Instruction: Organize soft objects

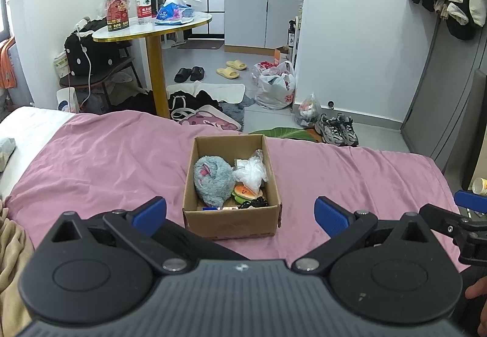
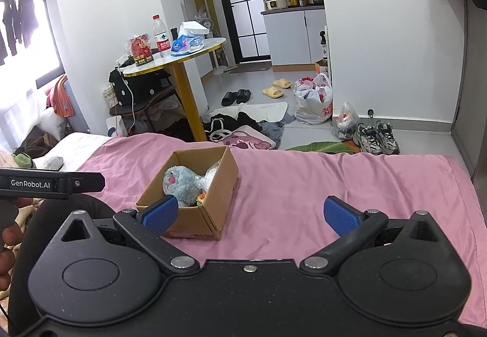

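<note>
- The cardboard box (image 1: 231,184) sits open-topped on the pink sheet (image 1: 106,154) of the bed, straight ahead at 12 o'clock in the left wrist view and off toward 11 o'clock in the right wrist view. Standing there, it serves as the one collecting place for the soft things.
- Inside it, the grey plush toy (image 1: 211,180) fills the 9 o'clock side. A crumpled clear plastic bag (image 1: 251,171) lies toward 2 o'clock, and a small burger-shaped squishy (image 1: 246,192) is wedged near the 5 o'clock corner, with a dark item I cannot identify beside it. They are packed close, which keeps them from spilling.
- The left gripper (image 1: 240,213) hangs just short of the box's near wall, its blue pads spread wide and holding nothing.
- The right gripper (image 2: 251,215) likewise has its jaws wide apart and empty, over bare sheet at about 3 o'clock of the box. Its left pad overlaps the box's near corner in view, though I cannot tell whether it touches.
- No loose soft object shows on the pink sheet around the box, so I judge the gathering largely done. Both grippers look parked at rest rather than lined up for a grasp.
</note>
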